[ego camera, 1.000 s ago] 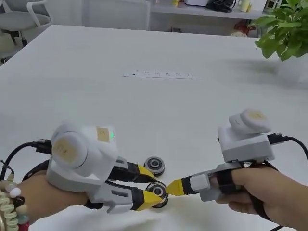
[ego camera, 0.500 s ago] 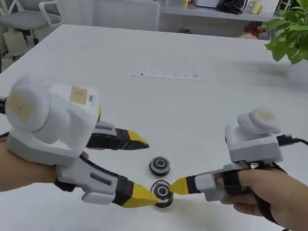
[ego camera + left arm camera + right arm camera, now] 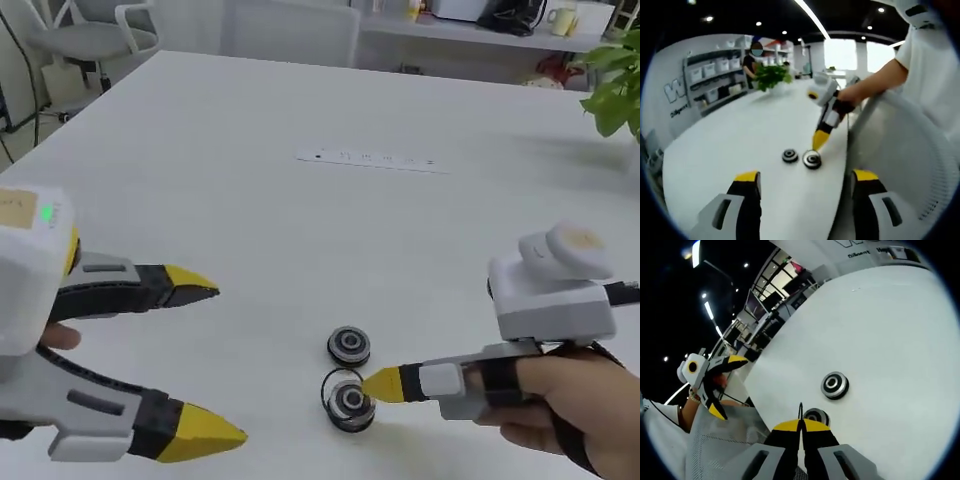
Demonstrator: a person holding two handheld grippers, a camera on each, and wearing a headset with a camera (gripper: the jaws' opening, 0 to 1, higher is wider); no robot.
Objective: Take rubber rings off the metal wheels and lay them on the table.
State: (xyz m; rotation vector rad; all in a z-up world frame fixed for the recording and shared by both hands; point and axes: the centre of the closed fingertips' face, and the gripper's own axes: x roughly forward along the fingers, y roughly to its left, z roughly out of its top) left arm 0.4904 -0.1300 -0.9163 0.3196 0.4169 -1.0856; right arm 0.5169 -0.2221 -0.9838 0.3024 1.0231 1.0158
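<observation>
The white table (image 3: 300, 230) spans the frame. At lower left, the left gripper (image 3: 212, 360) hangs released, its jaws spread wide over the tabletop. From lower right, the right gripper (image 3: 374, 385) is clenched on a thin rubber ring (image 3: 325, 387), seemingly pulled partly off the nearer metal wheel (image 3: 351, 401) at bottom centre. The second wheel (image 3: 348, 345) lies just above it.

Large grey capital letter W (image 3: 674, 91) on the white back wall (image 3: 665, 125) beside the shelving, in the left gripper view; any further letters hidden. Beneath it, a smaller slanted line of dark lettering (image 3: 678, 110), starting with D, otherwise too blurred to read. Similar small dark wall lettering (image 3: 860, 254) in the right gripper view, illegible. Tiny dark marks along the flat white strip (image 3: 368, 159) on the white table (image 3: 250, 120), unreadable.
</observation>
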